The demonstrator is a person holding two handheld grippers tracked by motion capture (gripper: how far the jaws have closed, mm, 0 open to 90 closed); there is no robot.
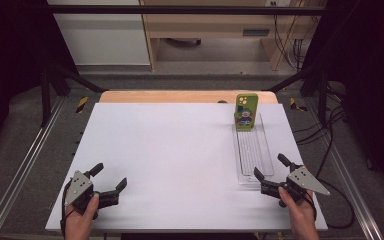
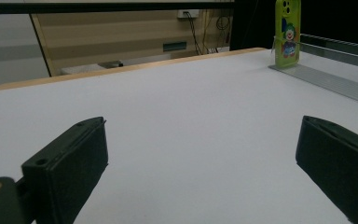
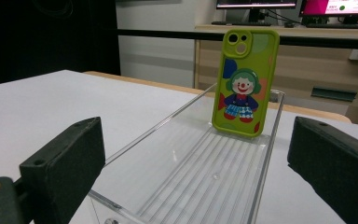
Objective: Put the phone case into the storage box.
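Green phone case with a clown picture (image 1: 246, 111) stands upright at the far end of the clear ribbed plastic tray (image 1: 267, 150), well beyond the released right gripper (image 1: 271, 170); left gripper (image 1: 111, 176) released too.

Bright even overhead light, dark surroundings, slightly soft focus.

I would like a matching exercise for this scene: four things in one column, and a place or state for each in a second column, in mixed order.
Things:
1. phone case
2. clear tray
3. left gripper
4. right gripper

Places or states:
a. open, at the tray's near end
b. lying lengthwise on the table's right side
c. open, over bare table at the near left
d. upright at the tray's far end

Pairs: 1-d, 2-b, 3-c, 4-a
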